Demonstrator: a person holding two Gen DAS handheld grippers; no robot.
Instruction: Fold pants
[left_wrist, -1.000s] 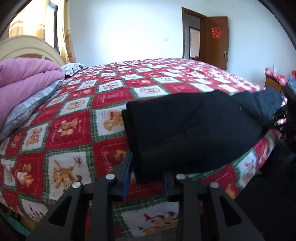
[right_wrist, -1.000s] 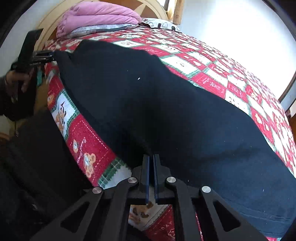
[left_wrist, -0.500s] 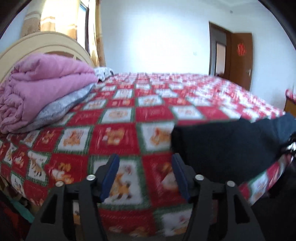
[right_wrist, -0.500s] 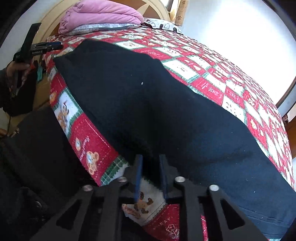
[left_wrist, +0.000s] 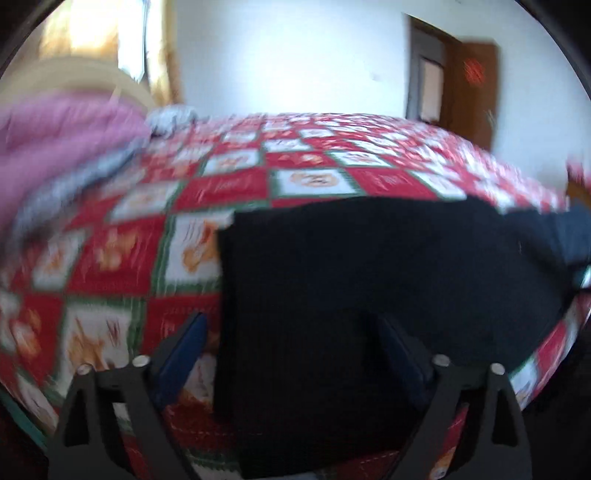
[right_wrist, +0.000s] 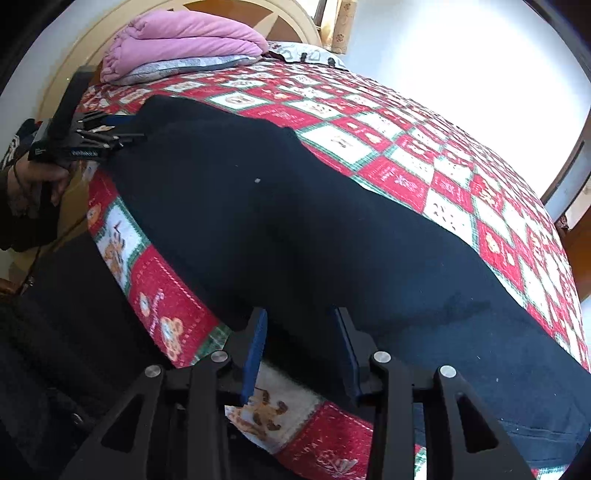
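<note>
Black pants (right_wrist: 332, 236) lie flat along the near edge of the bed, one end by the headboard side, also in the left wrist view (left_wrist: 369, 280). My left gripper (left_wrist: 288, 343) is open, its blue-padded jaws spread either side of the pants' end, holding nothing; it also shows in the right wrist view (right_wrist: 110, 129). My right gripper (right_wrist: 301, 332) is open, its jaws apart over the pants' near edge at the bed's side, holding nothing.
The bed has a red, white and green bear-patterned cover (right_wrist: 424, 158). Folded pink and grey quilts (right_wrist: 184, 40) lie by the cream headboard (right_wrist: 251, 11). A brown door (left_wrist: 476, 92) stands at the far right. The left wrist view is motion-blurred.
Both grippers have let go of the pants and opened. The left gripper swung away to the left, then back over the pants' end. The right jaws spread wide.
</note>
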